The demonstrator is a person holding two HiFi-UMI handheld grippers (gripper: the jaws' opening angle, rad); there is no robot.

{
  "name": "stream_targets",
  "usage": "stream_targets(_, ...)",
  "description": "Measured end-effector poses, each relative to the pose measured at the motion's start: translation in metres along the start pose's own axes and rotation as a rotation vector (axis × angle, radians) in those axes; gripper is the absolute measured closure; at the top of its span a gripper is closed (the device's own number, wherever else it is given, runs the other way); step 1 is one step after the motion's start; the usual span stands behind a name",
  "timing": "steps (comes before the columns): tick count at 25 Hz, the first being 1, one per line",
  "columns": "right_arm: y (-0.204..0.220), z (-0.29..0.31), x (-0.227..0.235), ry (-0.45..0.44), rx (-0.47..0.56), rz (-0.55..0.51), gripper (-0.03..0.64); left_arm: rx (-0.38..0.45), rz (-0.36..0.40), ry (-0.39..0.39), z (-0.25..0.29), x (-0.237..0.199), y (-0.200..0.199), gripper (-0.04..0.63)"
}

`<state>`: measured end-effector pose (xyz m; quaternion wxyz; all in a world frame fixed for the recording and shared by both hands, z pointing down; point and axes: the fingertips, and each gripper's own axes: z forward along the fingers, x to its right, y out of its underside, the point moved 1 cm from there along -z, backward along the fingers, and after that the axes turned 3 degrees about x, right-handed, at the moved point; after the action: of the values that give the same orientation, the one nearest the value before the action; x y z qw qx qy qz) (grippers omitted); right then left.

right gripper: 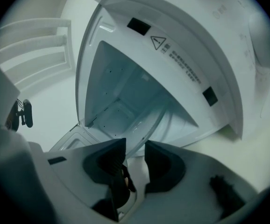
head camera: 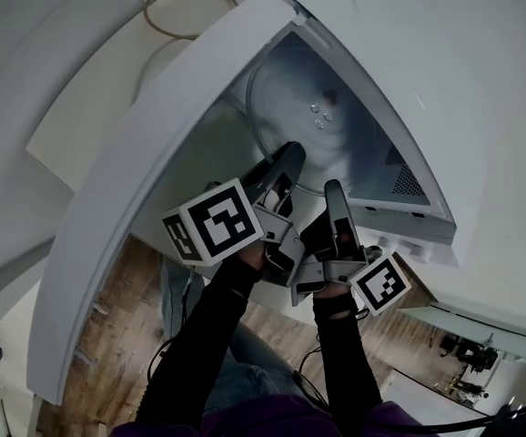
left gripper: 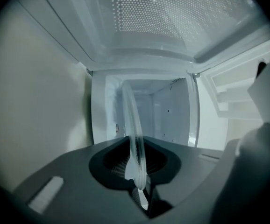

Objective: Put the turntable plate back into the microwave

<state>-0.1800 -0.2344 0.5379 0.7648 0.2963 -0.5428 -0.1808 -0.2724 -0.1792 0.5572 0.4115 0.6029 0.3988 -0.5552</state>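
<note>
**A:** How does the plate look just now?

**B:** The plate (head camera: 328,87) is a round disc of clear glass, smooth and glossy. It has a slightly thicker rim and three small bumps clustered at its centre

**A:** And where is it?

**B:** Mostly inside the white microwave (head camera: 427,218), whose door (head camera: 126,208) is swung wide open. The near rim sits at the mouth of the cavity. I can't tell whether the plate rests on the cavity floor or hangs just above it

**A:** Who has hold of it?

**B:** The left claw (head camera: 290,153) is closed narrow on the near rim. In the left gripper view the glass edge (left gripper: 132,120) stands pinched between the dark ribbed pads of that claw (left gripper: 136,146). The right claw (head camera: 333,189) is beside it at the rim

**A:** Is the right one gripping too?

**B:** No. In the right gripper view the right claw (right gripper: 135,148) stands wide, and the curved rim (right gripper: 149,129) runs toward the gap. The pads don't press on it

**A:** Which way does the plate lie?

**B:** Being round, it has no long axis. From the head view its flat face looks up at the camera. From the left claw it is seen edge-on, a thin pale blade running straight away into the cavity toward the back wall. The cavity walls are matt white with small holes, and the claw bodies are dull grey plastic
</note>
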Motion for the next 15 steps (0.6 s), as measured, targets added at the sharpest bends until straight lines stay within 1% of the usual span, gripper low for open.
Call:
stream_targets(3,-0.003,0.001,-0.001,0.001,0.008,-0.007,0.491,-0.002,-0.001,0.005,0.003,0.002,-0.001,0.546)
stream_targets(8,-0.007,-0.001,0.000,0.009,0.034,-0.012,0.491,-0.001,-0.025,0.012,0.006,0.003,0.001,0.545)
stream_targets(12,-0.012,0.009,0.005,0.019,0.036,-0.018,0.491,-0.023,-0.021,-0.007,0.018,-0.003,0.000,0.545)
stream_targets(15,-0.014,0.010,0.009,0.036,0.039,-0.017,0.490,-0.019,-0.030,-0.020,0.021,-0.005,-0.001,0.545)
